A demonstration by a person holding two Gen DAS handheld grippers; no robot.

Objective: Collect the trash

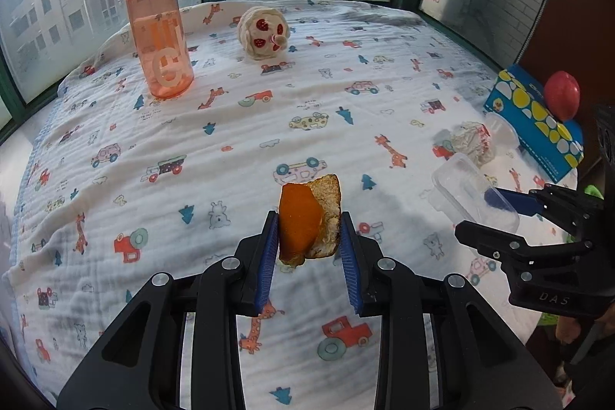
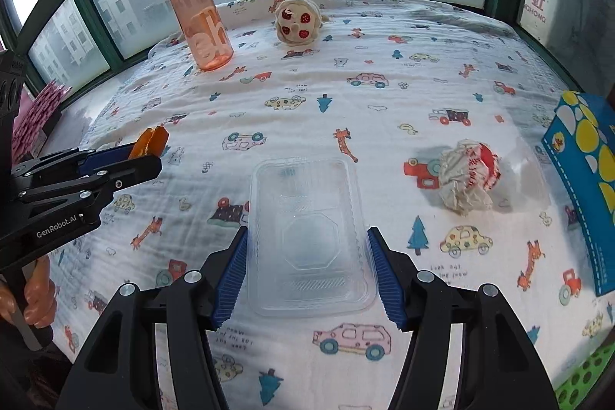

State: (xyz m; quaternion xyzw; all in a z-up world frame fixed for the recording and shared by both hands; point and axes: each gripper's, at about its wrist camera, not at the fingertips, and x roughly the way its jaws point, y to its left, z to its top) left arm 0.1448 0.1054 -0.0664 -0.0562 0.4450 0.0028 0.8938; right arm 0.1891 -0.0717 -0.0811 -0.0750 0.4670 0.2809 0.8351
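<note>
The orange peel [image 1: 307, 221], a curled scrap with its pale pith showing, is pinched between the blue pads of the left claw [image 1: 308, 237] and held up off the printed cloth [image 1: 230, 125] that covers the surface. The right claw [image 2: 307, 268] grips a clear plastic tray [image 2: 307, 237] by its long sides, level and near the cloth, so it looks meant to serve as the trash holder. A crumpled paper ball [image 2: 467, 179] lies loose to the right, near a blue box [image 2: 588, 179]; it appears to be the next piece of trash. To do this step well, I would bring the peel over the middle of the tray, lower it inside the rim, and only then open the left claw, keeping the tray flat and steady. The pink bottle [image 1: 159, 25] and the round toy [image 1: 263, 31] at the far edge stand well apart and seem not to be trash.
</note>
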